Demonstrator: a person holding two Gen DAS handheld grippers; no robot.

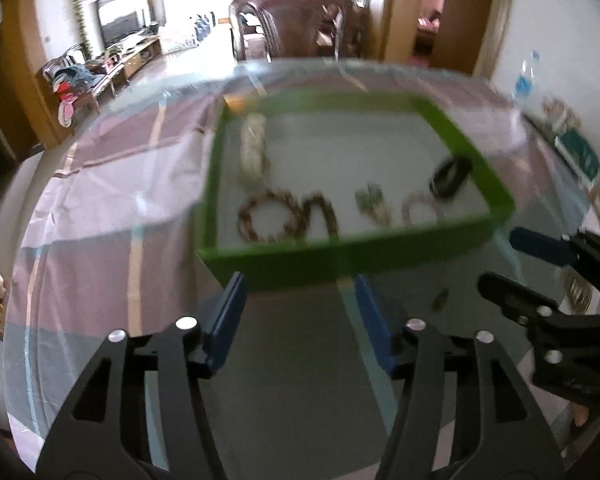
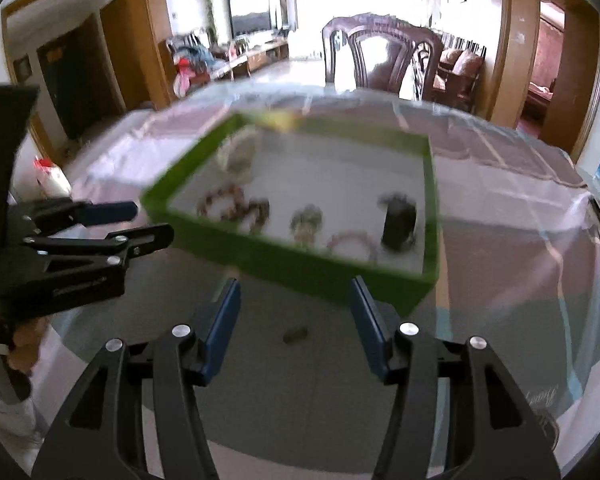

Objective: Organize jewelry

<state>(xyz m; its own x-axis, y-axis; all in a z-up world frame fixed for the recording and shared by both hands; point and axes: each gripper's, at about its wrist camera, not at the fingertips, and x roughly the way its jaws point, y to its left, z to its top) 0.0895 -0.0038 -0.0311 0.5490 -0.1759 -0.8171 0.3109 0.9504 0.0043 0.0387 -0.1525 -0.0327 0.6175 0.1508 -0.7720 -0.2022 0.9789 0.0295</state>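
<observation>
A green tray (image 1: 340,258) (image 2: 300,264) sits on the table and holds jewelry: a brown bead bracelet (image 1: 268,216) (image 2: 236,206), a white bead piece (image 1: 252,152) (image 2: 238,152), a small metallic piece (image 1: 374,202) (image 2: 307,220), a pink bracelet (image 1: 422,208) (image 2: 352,242) and a black band (image 1: 450,176) (image 2: 398,220). A small dark piece (image 2: 295,335) (image 1: 440,300) lies on the table before the tray. My left gripper (image 1: 300,316) is open and empty just short of the tray. My right gripper (image 2: 294,320) is open and empty over the small piece.
The table (image 1: 100,200) has a pink checked cloth under clear plastic. A dark wooden chair (image 2: 380,56) stands at the far side. A water bottle (image 1: 524,80) and boxes stand at the right edge. Each gripper shows in the other's view, the right one (image 1: 540,248) and the left one (image 2: 112,220).
</observation>
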